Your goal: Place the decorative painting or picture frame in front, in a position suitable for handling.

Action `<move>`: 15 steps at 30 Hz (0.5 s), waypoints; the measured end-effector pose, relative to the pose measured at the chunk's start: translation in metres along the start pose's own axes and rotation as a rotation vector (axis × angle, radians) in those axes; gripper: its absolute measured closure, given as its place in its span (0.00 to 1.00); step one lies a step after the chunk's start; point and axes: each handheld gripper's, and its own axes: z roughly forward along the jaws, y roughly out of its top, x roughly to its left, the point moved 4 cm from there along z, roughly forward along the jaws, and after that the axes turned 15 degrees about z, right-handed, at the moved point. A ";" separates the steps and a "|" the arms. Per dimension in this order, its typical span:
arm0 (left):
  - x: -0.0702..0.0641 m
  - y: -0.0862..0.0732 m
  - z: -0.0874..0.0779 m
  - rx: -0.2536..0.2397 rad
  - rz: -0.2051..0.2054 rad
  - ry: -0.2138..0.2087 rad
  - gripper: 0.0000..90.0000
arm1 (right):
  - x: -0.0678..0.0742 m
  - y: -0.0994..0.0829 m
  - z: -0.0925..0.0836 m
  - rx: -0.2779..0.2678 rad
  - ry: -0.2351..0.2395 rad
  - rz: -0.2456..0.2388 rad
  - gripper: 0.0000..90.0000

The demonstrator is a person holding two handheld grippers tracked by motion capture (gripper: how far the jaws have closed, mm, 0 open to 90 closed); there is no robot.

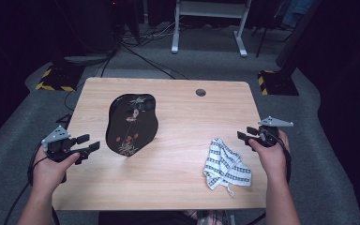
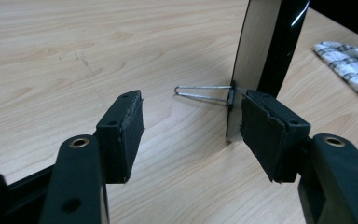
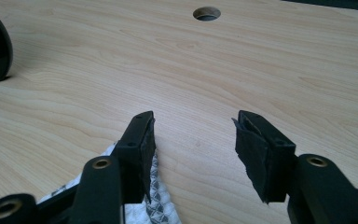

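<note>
- Far left in the high view, the left gripper (image 1: 88,145) sits in the person's left hand (image 1: 51,169) right at the table's left edge. Jaws are spread apart with nothing between them — just hanging there, not gripping anything.
- Next over is the black lacquer plate (image 1: 131,123), standing upright near the middle-left of the wooden table (image 1: 183,117), with a flower pattern on its face. It's just beside the left gripper but not touching it.
- The left gripper view looks at that plate edge-on (image 2: 268,51); a wire stand (image 2: 203,93) props it up from behind, and the plate's bottom sits close ahead of the jaw on the right of that view.
- Past the middle, a black-and-white checked cloth (image 1: 227,165) lies crumpled on the table near the front right.
- Far right, the right gripper (image 1: 245,135) is held in the right hand (image 1: 273,152) just beside the cloth's upper corner. Jaws wide and released — in the right gripper view the cloth (image 3: 161,205) peeks out under the jaw on the left, but nothing is pinched.
- A round hole (image 1: 200,92) sits at the table's far edge.
</note>
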 end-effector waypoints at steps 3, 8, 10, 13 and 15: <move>-0.003 0.010 -0.003 -0.031 0.000 -0.015 0.44 | 0.002 -0.001 -0.005 -0.017 0.019 0.005 0.54; -0.009 0.019 -0.005 -0.039 0.020 -0.017 0.44 | 0.005 0.000 -0.008 -0.027 0.017 0.005 0.52; -0.013 0.026 -0.008 -0.054 0.032 -0.025 0.44 | 0.007 -0.001 -0.009 -0.031 0.018 -0.003 0.52; -0.018 0.036 -0.010 -0.082 0.043 -0.035 0.44 | 0.011 -0.003 -0.009 -0.025 0.022 -0.010 0.52; -0.021 0.040 -0.011 -0.091 0.056 -0.038 0.44 | 0.013 -0.005 -0.010 -0.023 0.021 -0.013 0.52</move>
